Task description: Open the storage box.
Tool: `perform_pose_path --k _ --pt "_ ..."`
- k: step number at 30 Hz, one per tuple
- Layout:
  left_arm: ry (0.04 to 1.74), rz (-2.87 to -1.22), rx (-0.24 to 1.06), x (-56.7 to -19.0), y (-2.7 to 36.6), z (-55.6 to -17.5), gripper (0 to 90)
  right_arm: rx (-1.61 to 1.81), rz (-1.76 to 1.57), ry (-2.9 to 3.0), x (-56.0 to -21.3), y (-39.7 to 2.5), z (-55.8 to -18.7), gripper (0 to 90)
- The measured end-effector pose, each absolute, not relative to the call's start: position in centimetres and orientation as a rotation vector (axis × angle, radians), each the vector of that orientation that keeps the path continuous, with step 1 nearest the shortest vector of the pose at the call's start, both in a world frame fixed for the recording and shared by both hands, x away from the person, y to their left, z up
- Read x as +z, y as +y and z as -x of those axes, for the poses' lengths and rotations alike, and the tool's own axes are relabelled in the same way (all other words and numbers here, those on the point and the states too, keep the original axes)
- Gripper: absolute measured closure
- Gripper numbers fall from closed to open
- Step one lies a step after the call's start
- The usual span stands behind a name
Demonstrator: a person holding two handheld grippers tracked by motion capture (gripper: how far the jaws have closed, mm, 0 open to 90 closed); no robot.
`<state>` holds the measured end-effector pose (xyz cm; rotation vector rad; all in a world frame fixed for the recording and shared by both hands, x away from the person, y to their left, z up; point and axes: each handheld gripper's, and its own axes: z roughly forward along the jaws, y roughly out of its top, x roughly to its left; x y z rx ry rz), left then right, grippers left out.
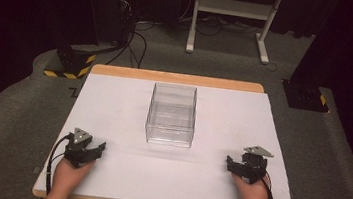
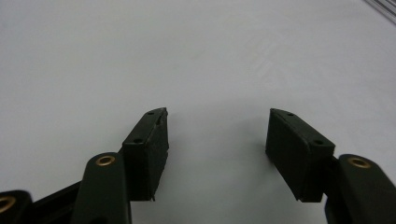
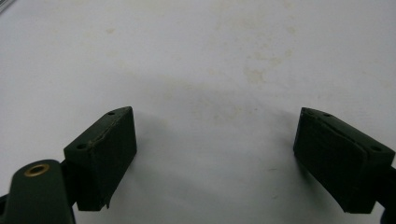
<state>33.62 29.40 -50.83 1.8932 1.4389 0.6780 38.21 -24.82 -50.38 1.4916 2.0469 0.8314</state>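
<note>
The clear plastic box (image 1: pixel 172 114) sits in the middle of the tabletop (image 1: pixel 113 102), a bit closer to the far edge than to the near one, and it looks empty. The left tongs (image 1: pixel 100 148) rest near the front left corner, and the right tongs (image 1: pixel 230 162) rest near the front right corner. Both are well apart from the box, and both point in toward the middle. The left tongs (image 2: pixel 217 133) are spread apart with nothing between them, and so are the right tongs (image 3: pixel 215 140), which are spread even wider. The next step seems to be reaching for the box. To do that well, bring both tongs in slowly, one to each long side, and close on the thin walls near the top rim. Squeeze gently, because the walls are smooth, shiny and slippery, and the box is likely light and could slide. The box is a see-through rectangle with straight sides and an open top. The tabletop has a flat white cover with a wooden rim, and there are some faint stains on the white. The pads (image 3: pixel 105 158) on the tongs are dark, blocky and a little rough.
</note>
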Motion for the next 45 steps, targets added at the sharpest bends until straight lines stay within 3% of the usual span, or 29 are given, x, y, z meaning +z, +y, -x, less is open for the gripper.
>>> perform_pose_path --k 10,16,30,45 --pt "1.443 -1.888 0.671 -50.8 29.4 -33.6 39.0 0.820 -1.489 2.048 -50.3 -24.8 -38.2 15.2" --pt "1.444 -1.888 0.670 -50.8 29.4 -33.7 39.0 0.888 -1.431 2.037 -49.5 -24.6 -37.2 32.0" --pt "1.450 -1.882 0.658 -50.7 29.5 -33.7 40.5 1.001 -1.307 2.060 -48.6 -22.7 -35.4 44.7" --pt "1.340 -1.910 0.621 -50.0 27.3 -33.4 45.7 1.042 -1.212 2.137 -49.0 -19.7 -34.6 43.6"
